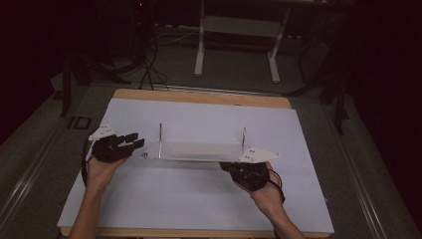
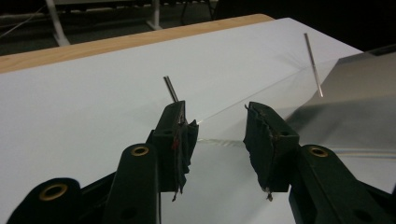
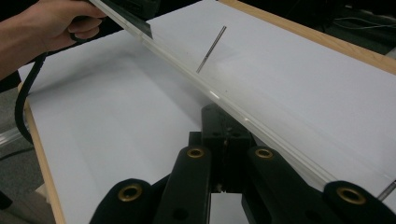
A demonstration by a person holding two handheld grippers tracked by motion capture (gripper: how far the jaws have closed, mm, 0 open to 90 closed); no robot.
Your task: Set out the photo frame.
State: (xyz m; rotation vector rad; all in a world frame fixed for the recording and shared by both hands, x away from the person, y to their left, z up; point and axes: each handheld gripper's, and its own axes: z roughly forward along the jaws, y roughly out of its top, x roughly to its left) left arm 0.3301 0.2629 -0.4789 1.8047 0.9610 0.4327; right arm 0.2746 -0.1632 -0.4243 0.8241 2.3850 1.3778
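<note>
— Tongs first, left to right: what is each doing?

— Left tongs [image 1: 133,142] stand released, with nothing pressed between the pads. The clear sheet [image 1: 199,151] has its near corner just ahead of them, close to the gap, probably so they can let go or re-grip without knocking it.

— And the sheet itself?

— It lies flat on the white desk [image 1: 149,199], stretching between the two pairs of tongs. Two thin metal rods [image 1: 160,141] rise from it, one near each end.

— Right tongs?

— Right tongs [image 1: 230,167] are clenched on the sheet's near edge; in the right gripper view the jaws meet with the clear edge running across their tips. I'd judge that grip pins the sheet steady while the other side is free.
</note>
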